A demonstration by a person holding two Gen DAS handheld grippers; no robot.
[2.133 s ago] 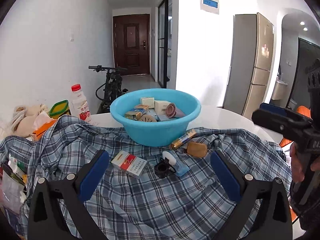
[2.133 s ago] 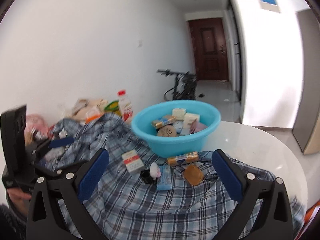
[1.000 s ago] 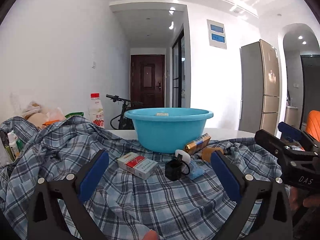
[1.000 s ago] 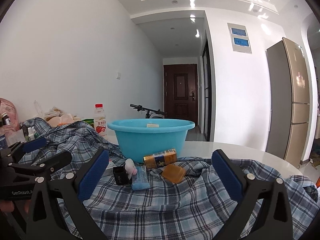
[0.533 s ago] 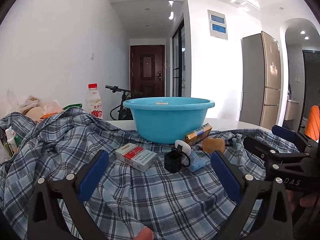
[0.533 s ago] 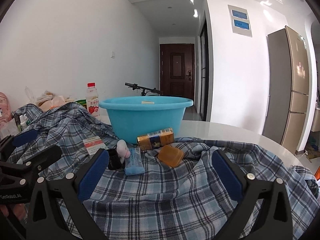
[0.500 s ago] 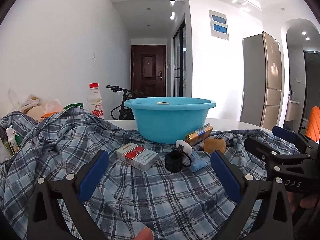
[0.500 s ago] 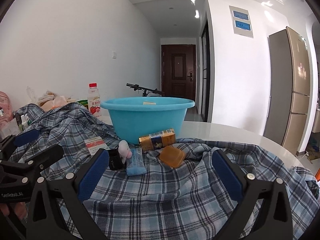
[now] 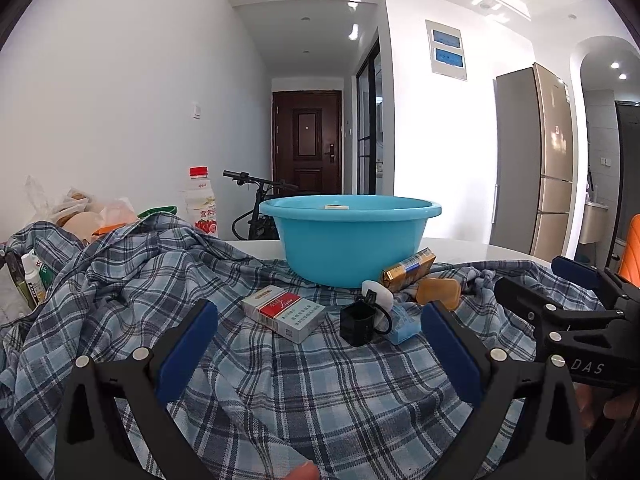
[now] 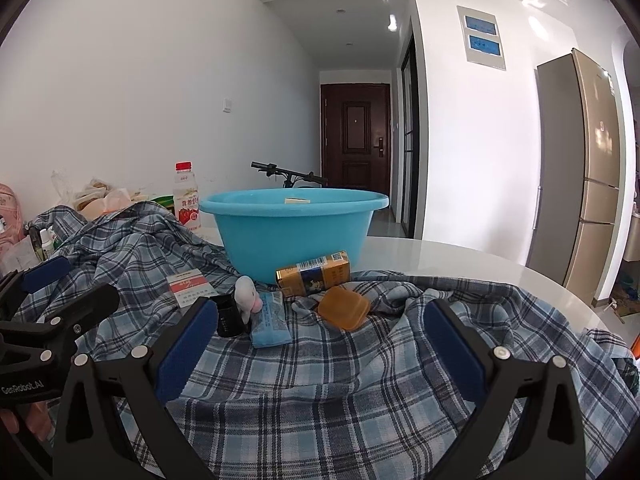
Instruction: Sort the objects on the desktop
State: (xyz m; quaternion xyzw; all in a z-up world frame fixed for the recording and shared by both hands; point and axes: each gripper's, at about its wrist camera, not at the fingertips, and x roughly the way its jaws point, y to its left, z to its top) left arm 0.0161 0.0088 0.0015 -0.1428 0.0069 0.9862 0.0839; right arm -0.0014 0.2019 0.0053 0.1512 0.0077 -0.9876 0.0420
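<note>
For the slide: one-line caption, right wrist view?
Open right gripper faces small items on plaid cloth before blue basin.

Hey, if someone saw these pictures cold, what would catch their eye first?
Probably the bright blue basin standing at the back of the rumpled plaid cloth. Next, the small clutter in front of it: a red-and-white pack, a gold pack and an amber soap bar.

Both wrist views low over the table, facing the blue basin, left view nearer.
</note>
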